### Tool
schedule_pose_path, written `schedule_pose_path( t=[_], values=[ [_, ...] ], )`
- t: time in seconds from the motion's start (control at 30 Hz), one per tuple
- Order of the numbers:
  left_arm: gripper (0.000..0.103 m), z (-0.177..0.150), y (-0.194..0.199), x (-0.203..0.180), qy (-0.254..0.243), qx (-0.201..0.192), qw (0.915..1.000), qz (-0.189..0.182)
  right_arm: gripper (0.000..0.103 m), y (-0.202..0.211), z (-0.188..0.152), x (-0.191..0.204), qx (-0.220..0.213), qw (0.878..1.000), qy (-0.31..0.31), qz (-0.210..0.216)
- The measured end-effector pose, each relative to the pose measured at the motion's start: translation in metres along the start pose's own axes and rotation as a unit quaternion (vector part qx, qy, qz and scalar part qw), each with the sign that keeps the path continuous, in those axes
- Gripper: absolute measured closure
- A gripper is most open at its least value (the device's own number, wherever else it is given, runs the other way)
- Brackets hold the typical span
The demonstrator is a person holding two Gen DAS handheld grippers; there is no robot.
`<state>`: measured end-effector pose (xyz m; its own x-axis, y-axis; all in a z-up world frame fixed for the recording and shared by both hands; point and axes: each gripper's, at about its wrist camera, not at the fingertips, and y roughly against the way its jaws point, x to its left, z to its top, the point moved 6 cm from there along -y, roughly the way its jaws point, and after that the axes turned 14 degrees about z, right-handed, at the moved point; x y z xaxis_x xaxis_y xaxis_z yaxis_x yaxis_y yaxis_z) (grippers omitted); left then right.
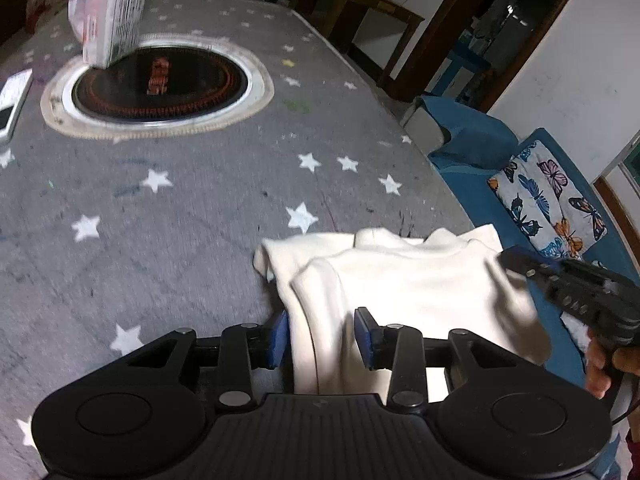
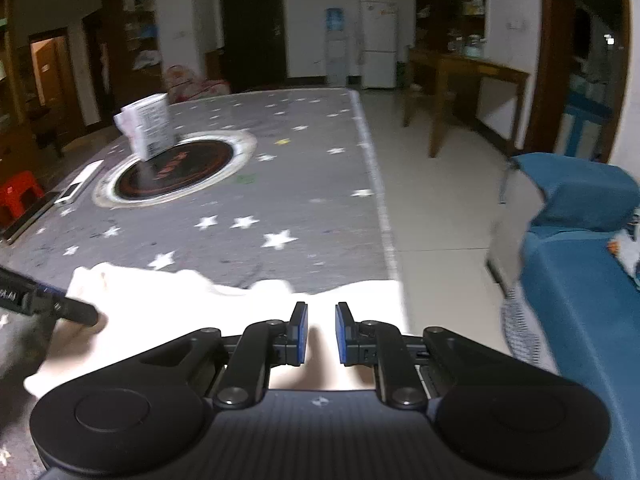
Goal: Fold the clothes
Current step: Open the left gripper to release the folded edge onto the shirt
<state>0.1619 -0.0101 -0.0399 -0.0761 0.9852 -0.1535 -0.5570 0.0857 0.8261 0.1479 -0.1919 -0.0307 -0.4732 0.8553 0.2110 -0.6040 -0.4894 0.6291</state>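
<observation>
Left gripper (image 1: 322, 334) was open around a fold of the white top (image 1: 400, 280); right gripper (image 2: 321, 334) hung open above it, holding nothing.

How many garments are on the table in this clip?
1: a white top lying at the table's near edge, between the left gripper and the right gripper. Its bunched folds could hide another piece.

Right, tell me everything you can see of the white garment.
The cream-white, soft knit-looking garment lies partly folded at the near edge of the grey star-patterned table cover, one layer doubled over another, its collar away from the cameras. A fold of it runs between the blue pads of the left tongs. The right tongs hover open over it.
</observation>
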Motion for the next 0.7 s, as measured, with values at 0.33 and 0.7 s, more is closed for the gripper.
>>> schedule_pose_path(
  t=[0.33,0.7],
  values=[
    [0.062,0.013,-0.004,-0.001,0.005,-0.001,1.0,0.005,0.089,-0.034,0.0,0.001,0.011,1.0,-0.011,0.006],
    [0.054,0.016,-0.008,0.002,0.0,-0.004,0.9998,0.02,0.089,-0.028,0.007,0.022,0.005,0.999,0.007,0.038]
  ],
)
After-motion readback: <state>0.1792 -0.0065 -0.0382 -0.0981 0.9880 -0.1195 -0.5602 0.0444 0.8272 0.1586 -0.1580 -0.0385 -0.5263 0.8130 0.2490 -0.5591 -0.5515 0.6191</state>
